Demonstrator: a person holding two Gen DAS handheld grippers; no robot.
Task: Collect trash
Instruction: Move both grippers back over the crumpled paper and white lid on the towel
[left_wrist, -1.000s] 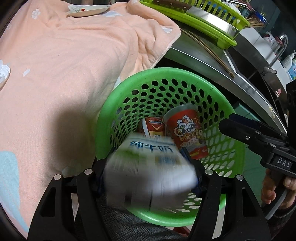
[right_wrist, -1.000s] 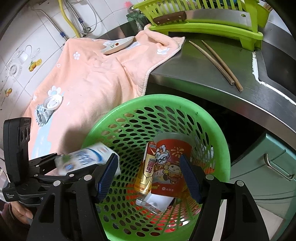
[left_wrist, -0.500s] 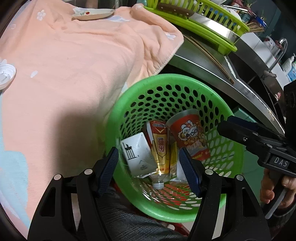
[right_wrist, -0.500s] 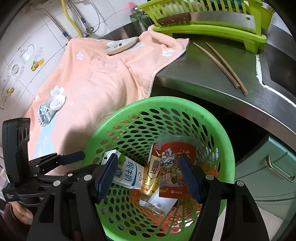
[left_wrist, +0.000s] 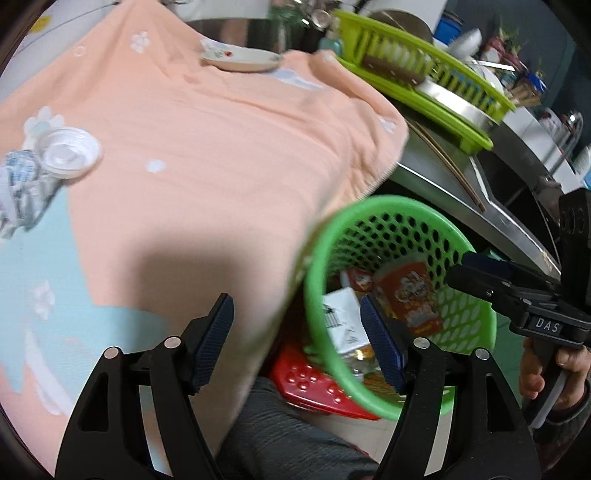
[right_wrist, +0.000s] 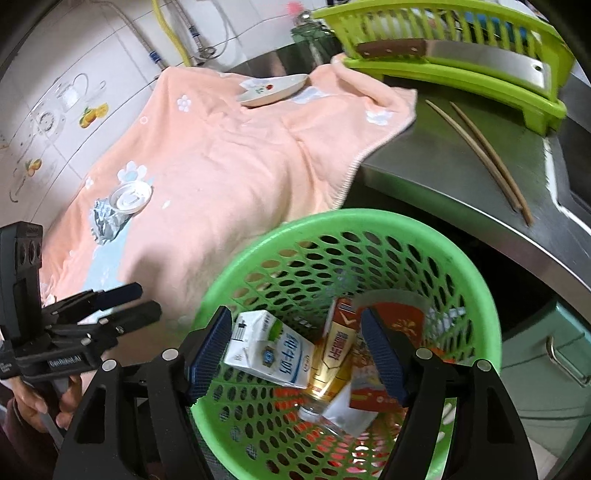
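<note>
Below the edge of the steel surface (right_wrist: 424, 192), green basket (right_wrist: 480, 295) with holed wall, already holding a milk carton (right_wrist: 273, 350), a gold sachet (right_wrist: 336, 354), a red printed cup (right_wrist: 402, 325). Left hand-held gripper (left_wrist: 295, 332): jaws spreading, nothing between them, over the peach towel (left_wrist: 221, 147) beside the basket rim. Right hand-held gripper (right_wrist: 295, 347): jaws also opening, empty, poised above the basket mouth, carton and sachet seen through the gap but not touched. Trash left to collect, as I judge it: a crumpled silver-blue wrapper (right_wrist: 107, 221) and a white plastic lid (right_wrist: 131, 197) touching it, lying on the towel well away from the basket, toward the tiled wall. A small dish (right_wrist: 273, 88) sits at the far end of the towel; chopsticks (right_wrist: 480, 155) and a green rack (right_wrist: 461, 70) on the bare steel; none of these look like trash. Step in hand looks like the left gripper heading for the wrapper and lid. To do it well: come down over the wrapper with jaws wide, pinch the crumpled bulk rather than the towel's pile, lift clear before swinging over, since cloth could snag and drag. The lid is flat and shallow, better taken by its rim, separately
</note>
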